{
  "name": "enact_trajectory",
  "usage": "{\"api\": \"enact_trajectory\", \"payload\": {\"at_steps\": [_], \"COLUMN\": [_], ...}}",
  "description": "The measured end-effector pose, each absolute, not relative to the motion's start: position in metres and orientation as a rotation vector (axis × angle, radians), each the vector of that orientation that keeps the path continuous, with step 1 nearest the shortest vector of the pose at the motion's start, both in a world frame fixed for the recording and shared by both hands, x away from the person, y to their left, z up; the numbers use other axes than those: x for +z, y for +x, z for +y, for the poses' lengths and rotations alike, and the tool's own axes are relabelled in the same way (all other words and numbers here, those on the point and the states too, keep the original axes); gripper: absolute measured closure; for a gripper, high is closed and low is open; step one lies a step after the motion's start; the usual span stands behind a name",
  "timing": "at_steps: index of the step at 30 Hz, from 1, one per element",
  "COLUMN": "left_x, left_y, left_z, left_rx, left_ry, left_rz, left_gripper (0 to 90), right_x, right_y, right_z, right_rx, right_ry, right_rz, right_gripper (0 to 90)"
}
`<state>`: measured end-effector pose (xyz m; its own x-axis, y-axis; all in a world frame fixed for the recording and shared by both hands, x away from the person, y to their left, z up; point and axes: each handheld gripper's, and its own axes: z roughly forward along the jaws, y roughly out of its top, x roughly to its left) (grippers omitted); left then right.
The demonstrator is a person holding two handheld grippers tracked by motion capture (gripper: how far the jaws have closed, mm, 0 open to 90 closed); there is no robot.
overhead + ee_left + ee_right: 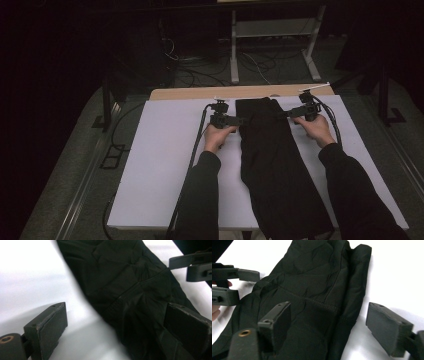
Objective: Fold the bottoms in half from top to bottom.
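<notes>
A long black garment (272,160) lies flat on the white-covered table (160,160), running from the far edge to the near edge. My left gripper (239,120) lies level at the garment's far left edge, and my right gripper (287,114) at its far right edge. In the left gripper view the left gripper (116,312) is open, its jaws straddling the garment's (120,272) seamed edge, with the right gripper (180,268) beyond. In the right gripper view the right gripper (329,312) is open around the garment's (317,277) other edge, and the left gripper (247,286) faces it.
A strip of bare wood (200,93) shows at the table's far edge. Beyond it stands a metal frame (272,30) with cables (200,75) on the dark floor. The left gripper's cable (192,155) runs down the white cover beside the forearm. White cover lies free on both sides.
</notes>
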<state>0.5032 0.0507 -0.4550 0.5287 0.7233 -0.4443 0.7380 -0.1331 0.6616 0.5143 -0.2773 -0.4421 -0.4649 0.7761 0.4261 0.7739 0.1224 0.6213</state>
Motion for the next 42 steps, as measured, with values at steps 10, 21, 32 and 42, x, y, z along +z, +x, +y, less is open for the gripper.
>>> {"api": "enact_trajectory", "payload": {"at_steps": [10, 21, 32, 42], "left_x": [-0.459, -0.459, -0.458, -0.456], "left_y": [0.502, 0.498, 0.497, 0.497], "left_z": [0.042, 0.033, 0.029, 0.029], "left_rx": [-0.067, -0.009, 0.018, -0.025], "left_ry": [1.822, 1.846, 1.805, 1.738], "left_rz": [1.173, 1.195, 1.298, 1.300], "left_gripper": [6.6, 25.7, 56.8, 85.1], "right_x": [-0.449, -0.456, -0.459, -0.455], "right_y": [0.514, 0.509, 0.507, 0.504], "right_z": [-0.274, -0.267, -0.257, -0.259], "right_rx": [1.298, 1.265, 1.254, 1.265], "right_ry": [1.648, 1.636, 1.603, 1.581], "right_rz": [2.360, 2.314, 2.342, 2.353], "right_gripper": [29.2, 48.5, 76.3, 83.0]}}
